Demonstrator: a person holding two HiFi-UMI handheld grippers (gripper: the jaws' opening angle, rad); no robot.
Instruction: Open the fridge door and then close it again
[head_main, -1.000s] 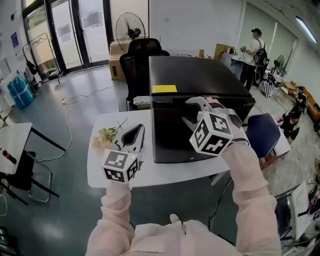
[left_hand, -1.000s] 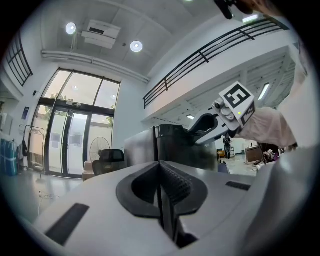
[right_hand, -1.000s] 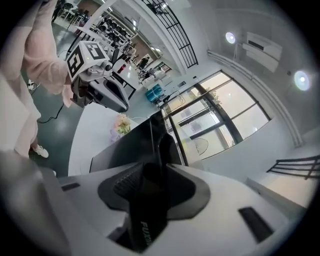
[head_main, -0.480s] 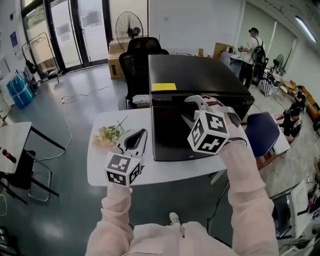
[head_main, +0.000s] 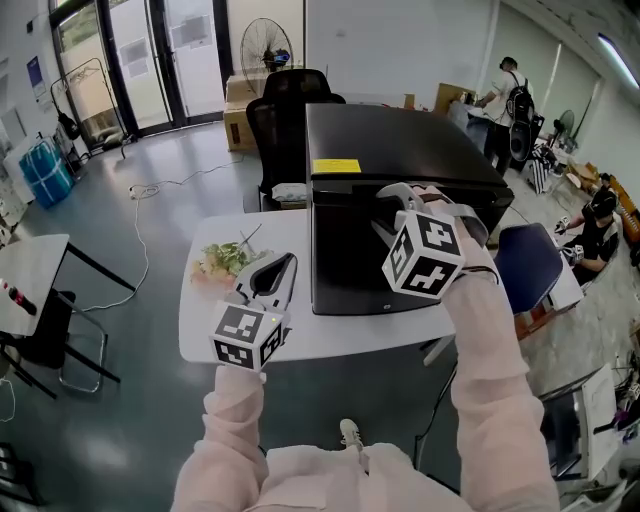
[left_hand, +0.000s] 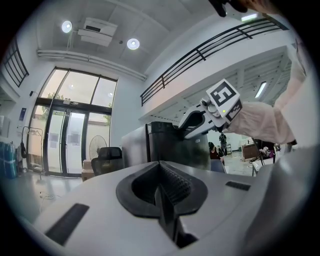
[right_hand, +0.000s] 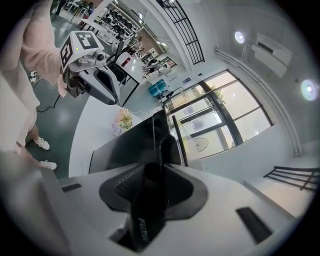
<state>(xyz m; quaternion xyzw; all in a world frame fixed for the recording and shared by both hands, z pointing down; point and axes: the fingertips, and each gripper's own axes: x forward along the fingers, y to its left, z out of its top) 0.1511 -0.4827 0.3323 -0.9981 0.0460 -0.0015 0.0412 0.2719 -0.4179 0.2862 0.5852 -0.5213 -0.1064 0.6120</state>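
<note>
Close to us, over the near part of the white table with round corners (head_main: 300, 345), our left gripper (head_main: 280, 272) hangs level. Its jaws are pressed together and nothing is between them. Just past its tips, a little to the left, lies a small bunch of pale flowers with green leaves (head_main: 222, 262).

To the right of those jaws and higher up is our right gripper (right_hand: 155, 172), tipped downward. Its jaws have just been closing, and the top edge of the flat black fridge door (head_main: 350, 262) sits between them. We see no gap between the pads and that edge, so we think they pinch it now. Right behind the door, straight ahead of the right jaws, stands the small boxy black fridge (head_main: 400, 140) with a yellow sticker (head_main: 336, 166) on top. The door lies flat against the box, so it is not open yet.

We think this is the very first step: getting hold of the door. Next we need a firm pinch and a slow pull toward us, letting the door swing round its hinge. We cannot tell which side the hinge is on. A hard tug might make the pads slip or drag the fridge along the table.

Far beyond both pairs of jaws we see a black office chair (head_main: 290, 100), a tall standing fan (head_main: 265, 45) and a person with a backpack (head_main: 510, 100).
</note>
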